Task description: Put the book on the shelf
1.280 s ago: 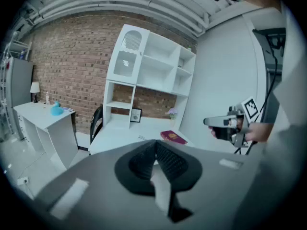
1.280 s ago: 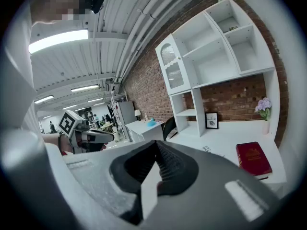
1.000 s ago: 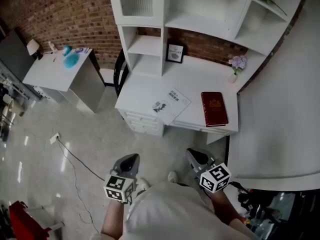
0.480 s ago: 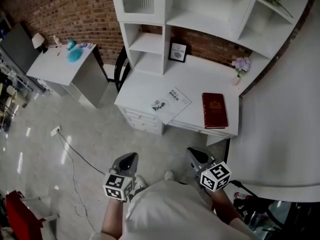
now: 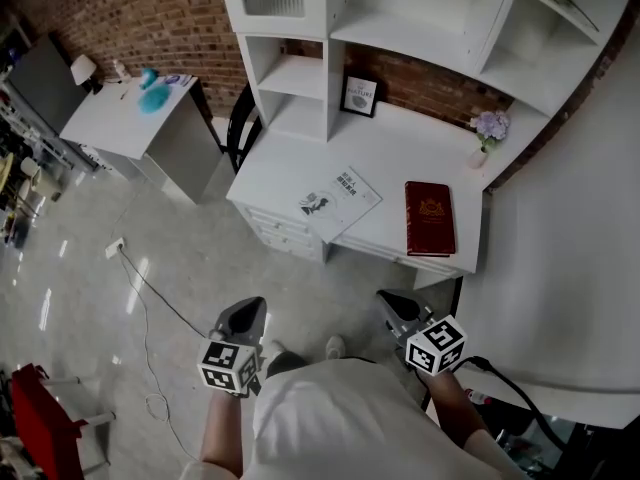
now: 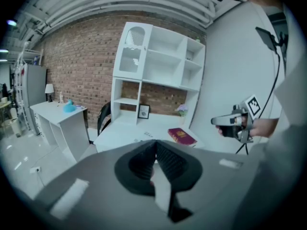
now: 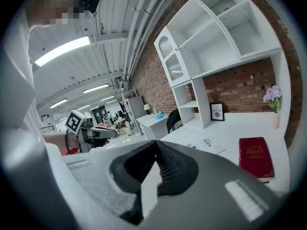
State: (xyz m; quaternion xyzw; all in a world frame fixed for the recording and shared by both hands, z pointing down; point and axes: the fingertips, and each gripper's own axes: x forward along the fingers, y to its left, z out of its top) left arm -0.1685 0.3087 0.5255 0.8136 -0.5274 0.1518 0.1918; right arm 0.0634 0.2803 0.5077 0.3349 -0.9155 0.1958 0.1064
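Note:
A dark red book [image 5: 429,217] lies flat on the right part of the white desk [image 5: 290,173], also visible in the left gripper view as the book [image 6: 182,136] and in the right gripper view as the book [image 7: 255,156]. Above the desk stands a white shelf unit [image 5: 400,13] with bare compartments. Both grippers are held low in front of the person's body, well short of the desk. My left gripper [image 5: 244,316] is shut with nothing in it. My right gripper [image 5: 391,308] is shut and holds nothing either.
A magazine [image 5: 340,199] lies mid-desk. A framed picture [image 5: 360,96] and a small vase of purple flowers [image 5: 487,130] stand at the back. A black chair [image 5: 237,133] sits left of the desk, a second white table [image 5: 130,118] further left, a cable [image 5: 150,298] on the floor.
Both grippers have sunk slightly in the head view, the left one shifting a little left. The desk and shelf appear a bit nearer. Both pairs of jaws stay shut.

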